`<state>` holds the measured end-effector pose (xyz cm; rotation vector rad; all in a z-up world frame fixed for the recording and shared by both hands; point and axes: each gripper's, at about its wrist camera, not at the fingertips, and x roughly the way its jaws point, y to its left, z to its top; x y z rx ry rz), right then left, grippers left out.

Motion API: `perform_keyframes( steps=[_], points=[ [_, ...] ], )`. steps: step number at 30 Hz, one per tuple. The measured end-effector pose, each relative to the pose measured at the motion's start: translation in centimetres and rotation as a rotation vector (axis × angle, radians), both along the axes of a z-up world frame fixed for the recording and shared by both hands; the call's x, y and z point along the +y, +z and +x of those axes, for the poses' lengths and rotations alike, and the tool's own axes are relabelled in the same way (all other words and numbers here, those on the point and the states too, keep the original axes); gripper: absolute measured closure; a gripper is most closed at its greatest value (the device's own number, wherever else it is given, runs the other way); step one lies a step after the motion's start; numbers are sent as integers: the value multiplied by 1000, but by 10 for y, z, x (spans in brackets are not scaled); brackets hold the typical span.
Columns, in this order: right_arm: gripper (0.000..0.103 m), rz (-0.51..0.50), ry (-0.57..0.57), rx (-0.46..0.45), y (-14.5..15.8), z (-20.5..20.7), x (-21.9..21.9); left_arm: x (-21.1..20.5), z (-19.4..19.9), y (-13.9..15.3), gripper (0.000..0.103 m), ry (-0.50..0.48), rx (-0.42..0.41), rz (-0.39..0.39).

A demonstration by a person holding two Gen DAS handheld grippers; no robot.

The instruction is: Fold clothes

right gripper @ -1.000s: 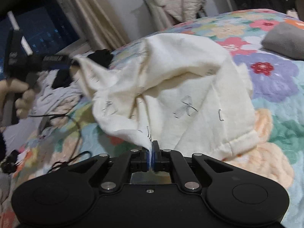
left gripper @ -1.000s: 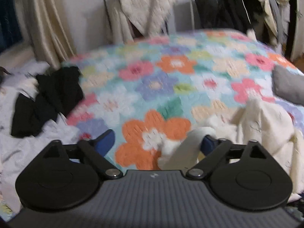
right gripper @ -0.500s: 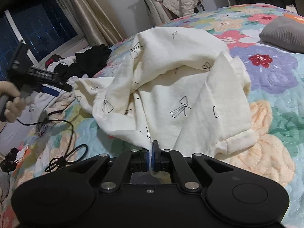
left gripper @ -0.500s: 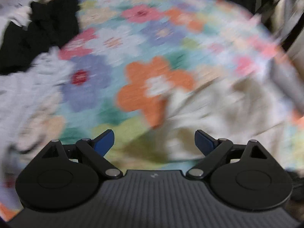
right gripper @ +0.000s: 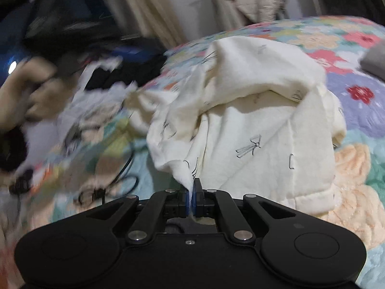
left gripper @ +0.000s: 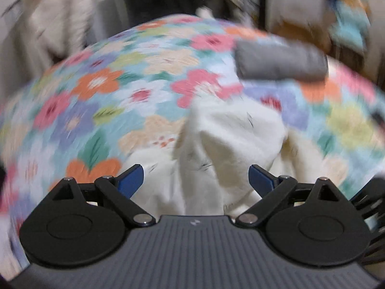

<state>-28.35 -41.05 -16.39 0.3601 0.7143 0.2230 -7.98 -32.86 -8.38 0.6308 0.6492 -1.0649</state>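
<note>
Dim indoor light, heavy motion blur in both views, fisheye-bent edges

Left gripper (left gripper: 196, 177): black linkage arms, blue finger pads (left gripper: 131, 179), silver pivot screws, ribbed grey housing. Right gripper (right gripper: 191, 201): same, smooth black housing.

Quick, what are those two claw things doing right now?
Left gripper: open, holding nothing, over the cream garment.
Right gripper: shut on a corner of the cream garment.
</note>
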Motion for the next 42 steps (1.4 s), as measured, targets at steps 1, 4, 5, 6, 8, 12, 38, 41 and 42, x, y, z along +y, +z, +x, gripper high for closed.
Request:
perform_keyframes(
  steps=[1,4,5,6,8,12,38,41,42],
  points=[
    [97,-26,25,10,-1,-1,2,-11,-4,-9,8,-41,-41,41],
    [93,-56,58,46,-2,-2,0,-35,-14,-36,9,-133,-182,164],
    [93,-63,56,49,-1,-4,-3,-38,-12,-38,13,-121,-172,177],
    [88,-64,49,50,1,-5,-7,-40,-9,-41,25,-109,-162,191],
    [73,-50,15,44,7,-9,-20,-39,-3,-39,42,-75,-124,178],
    [54,-35,-126,19,19,-15,-52,-29,-1,-23,73,-33,-111,108],
    [95,-155,-373,-96,37,12,-105,14,34,57,91,198,-83,-257],
    [95,-173,-430,-78,40,0,-117,20,38,54,91,226,-52,-269],
    [95,-183,-444,-75,41,-4,-119,23,38,55,91,233,-50,-277]
  ],
)
